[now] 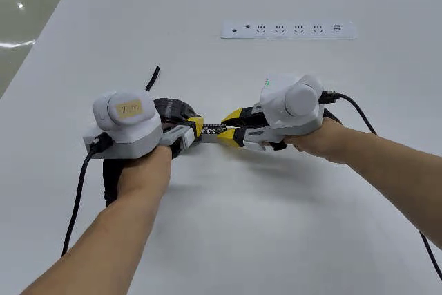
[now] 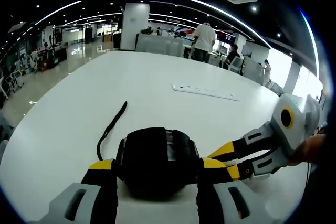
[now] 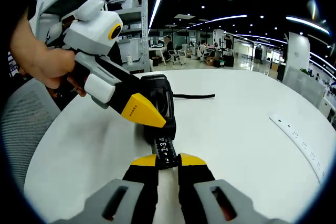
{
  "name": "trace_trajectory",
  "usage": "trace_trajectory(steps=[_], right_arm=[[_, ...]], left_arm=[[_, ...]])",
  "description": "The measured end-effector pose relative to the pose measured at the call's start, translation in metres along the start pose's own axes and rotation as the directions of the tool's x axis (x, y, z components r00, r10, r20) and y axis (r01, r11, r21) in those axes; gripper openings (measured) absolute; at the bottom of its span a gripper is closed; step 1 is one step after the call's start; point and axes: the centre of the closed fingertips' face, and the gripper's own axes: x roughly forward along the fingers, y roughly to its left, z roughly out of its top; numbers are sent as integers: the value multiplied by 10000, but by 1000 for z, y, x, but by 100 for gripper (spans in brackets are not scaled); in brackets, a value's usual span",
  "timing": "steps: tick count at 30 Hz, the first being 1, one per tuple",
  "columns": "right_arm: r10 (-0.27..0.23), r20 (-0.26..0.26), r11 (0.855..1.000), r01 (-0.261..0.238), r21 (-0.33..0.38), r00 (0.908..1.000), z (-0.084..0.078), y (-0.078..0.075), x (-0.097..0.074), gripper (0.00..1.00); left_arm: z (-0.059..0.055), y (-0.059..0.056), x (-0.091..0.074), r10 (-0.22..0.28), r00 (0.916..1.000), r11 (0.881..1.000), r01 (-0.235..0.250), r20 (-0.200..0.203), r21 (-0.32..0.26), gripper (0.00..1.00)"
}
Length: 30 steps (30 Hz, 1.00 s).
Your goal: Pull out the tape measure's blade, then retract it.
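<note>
L gripper (image 2: 157, 167) is clamping tape measure (image 2: 156, 148); R gripper (image 3: 167, 162) is pinching blade (image 3: 164, 148). Should be pulling straight, level w/ table (image 1: 276, 240).

Tape measure (image 2: 157, 150): black plastic, matt, ribbed on top. Blade (image 3: 164, 148): dark, smooth, bit shiny. Left gripper (image 2: 157, 164) and right gripper (image 3: 168, 160) — smooth hard plastic, white and grey, yellow matt tips. Table (image 1: 276, 240): white, smooth, soft shine. Power strip (image 1: 289, 30): white plastic. Strap (image 1: 152, 79) — black, looks like cloth.
</note>
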Motion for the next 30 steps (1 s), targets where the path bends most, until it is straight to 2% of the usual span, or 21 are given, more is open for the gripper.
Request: trace_trajectory(steps=[16, 26, 28, 30], right_arm=[[26, -13, 10000, -26, -6, 10000, 8, 2, 19, 12], [7, -62, 10000, -7, -36, 10000, 7, 1, 18, 13], [-7, -232, 10000, 5, -86, 9997, 4, 3, 19, 13], [-68, -265, 9998, 63, -175, 9996, 4, 3, 20, 14]], left_arm=[[1, -1, -1, -14, 10000, 10000, 14, 21, -90, 58], [1, -1, -1, -8, 10000, 10000, 9, 30, -98, 58], [0, -4, -1, -6, 10000, 9997, 5, 23, 226, 59], [0, -4, -1, 40, 10000, 9997, -40, 27, 244, 59]])
